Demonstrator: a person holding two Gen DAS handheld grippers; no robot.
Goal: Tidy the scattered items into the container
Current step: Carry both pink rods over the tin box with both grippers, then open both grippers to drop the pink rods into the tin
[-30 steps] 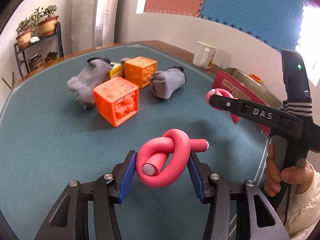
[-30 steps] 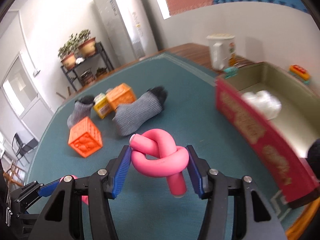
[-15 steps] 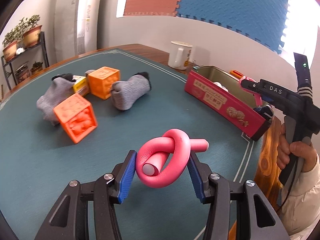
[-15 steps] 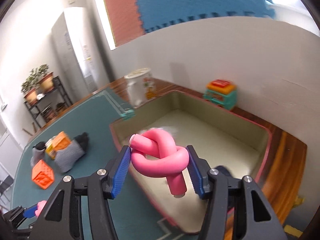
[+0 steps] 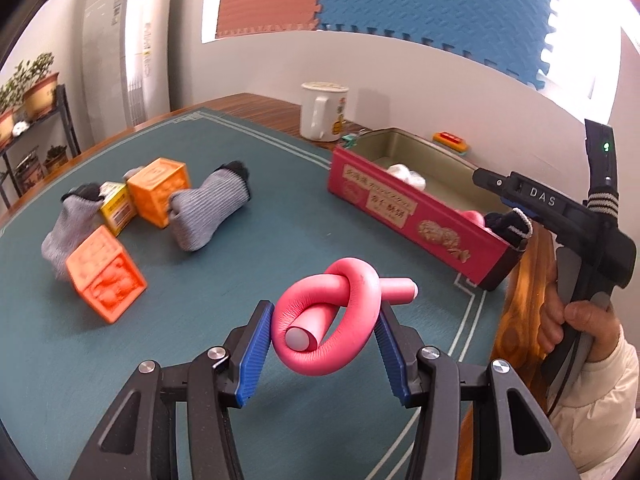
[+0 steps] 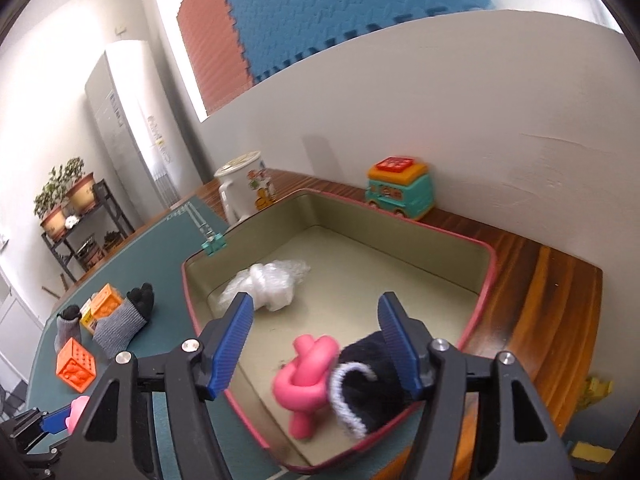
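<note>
The bench (image 5: 248,248), covered by a teal mat with a pale line border, carried everything. At its far right edge sat the rectangular pink tin container (image 6: 486,280) with a beige interior, its long printed side (image 5: 404,208) facing the mat. Inside the tin lay a crumpled white plastic wad (image 6: 266,286), a dark knitted sock with a white striped cuff (image 6: 368,384) and a knotted pink foam tube (image 6: 306,376), the tube touching the sock near the tin's closest corner.

The right gripper (image 6: 316,344) hung above that corner with its blue pads spread wide apart and nothing between them. The left gripper (image 5: 324,344) was over the mat, well apart from the tin, closed on a second knotted pink foam tube (image 5: 332,320), which was squeezed between both blue pads (one stub end pointed to the right).

On the mat, at the far left, two grey ribbed socks with black toes (image 5: 208,212) (image 5: 66,224) lay among two orange plastic cubes (image 5: 105,276) (image 5: 160,190) and a small yellow box (image 5: 116,208). A white mug with cartoon print (image 5: 324,112) stood on bare wood just beyond the tin, a teal binder clip (image 6: 213,242) was clipped to the tin's corner, and a teal and orange toy van (image 6: 400,188) sat by the wall.
</note>
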